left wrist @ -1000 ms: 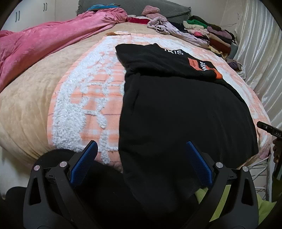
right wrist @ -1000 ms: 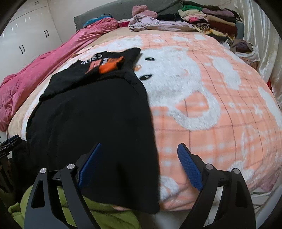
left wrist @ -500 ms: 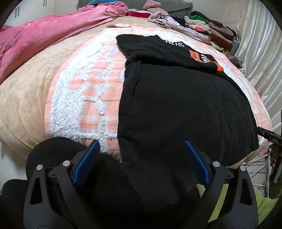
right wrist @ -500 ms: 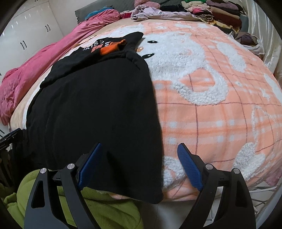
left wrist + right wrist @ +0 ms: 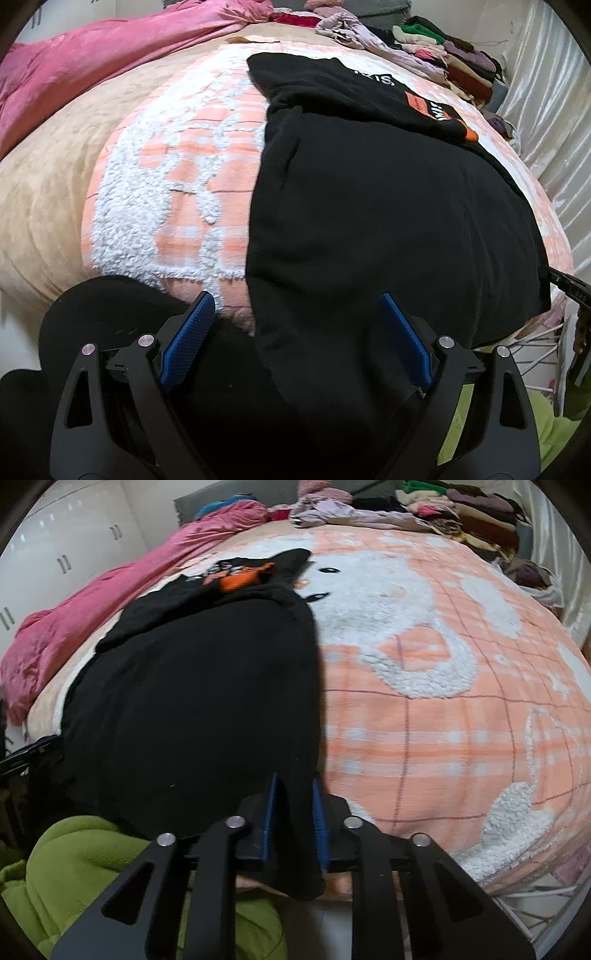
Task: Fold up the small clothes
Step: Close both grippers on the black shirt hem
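A black shirt [image 5: 388, 206] with an orange and white print lies spread on the bed, its near hem hanging over the bed's front edge. My left gripper [image 5: 295, 332] is open, its blue pads either side of the hem's left corner, not touching it. In the right wrist view the same shirt [image 5: 207, 686] fills the left half, and my right gripper [image 5: 293, 816] is shut on the hem's right corner at the bed edge.
The shirt lies on an orange-and-white fleece blanket [image 5: 443, 709] over a beige cover [image 5: 48, 192]. A pink quilt [image 5: 92, 55] and piles of clothes [image 5: 443, 48] lie at the far side. Green fabric [image 5: 92, 867] sits below the bed edge. A curtain [image 5: 554, 110] hangs at right.
My right gripper has closed on the shirt's near right hem corner. Both grippers have moved in closer to the bed edge. The left gripper stays open.
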The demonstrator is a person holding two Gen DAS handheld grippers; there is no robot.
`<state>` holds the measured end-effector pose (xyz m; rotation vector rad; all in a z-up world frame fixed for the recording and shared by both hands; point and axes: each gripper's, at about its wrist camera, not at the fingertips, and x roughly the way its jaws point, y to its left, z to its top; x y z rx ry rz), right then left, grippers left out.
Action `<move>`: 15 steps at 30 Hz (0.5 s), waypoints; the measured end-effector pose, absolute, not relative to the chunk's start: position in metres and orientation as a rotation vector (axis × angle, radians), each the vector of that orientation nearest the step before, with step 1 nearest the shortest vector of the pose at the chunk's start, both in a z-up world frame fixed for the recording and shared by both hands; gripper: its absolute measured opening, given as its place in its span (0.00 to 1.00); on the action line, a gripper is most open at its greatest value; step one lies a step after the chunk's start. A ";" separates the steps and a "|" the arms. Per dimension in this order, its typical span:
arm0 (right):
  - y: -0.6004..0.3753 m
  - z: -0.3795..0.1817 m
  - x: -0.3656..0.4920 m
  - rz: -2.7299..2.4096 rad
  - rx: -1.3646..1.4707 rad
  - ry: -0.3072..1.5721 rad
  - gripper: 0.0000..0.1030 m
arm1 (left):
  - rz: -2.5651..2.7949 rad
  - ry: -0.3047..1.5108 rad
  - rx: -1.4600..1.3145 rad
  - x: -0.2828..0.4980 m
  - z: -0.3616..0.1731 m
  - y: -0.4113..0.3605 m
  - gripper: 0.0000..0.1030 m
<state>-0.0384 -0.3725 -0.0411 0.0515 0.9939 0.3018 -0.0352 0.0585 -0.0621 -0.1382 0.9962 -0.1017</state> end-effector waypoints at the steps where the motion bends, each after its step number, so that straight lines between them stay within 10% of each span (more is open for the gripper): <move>1: -0.373 -0.042 -0.039 0.307 0.048 0.995 0.16 | -0.101 0.997 -0.135 -0.034 -0.063 0.057 0.80; 15: -0.378 -0.048 -0.045 0.367 0.111 1.002 0.19 | -0.101 1.008 -0.104 -0.022 -0.071 0.048 0.56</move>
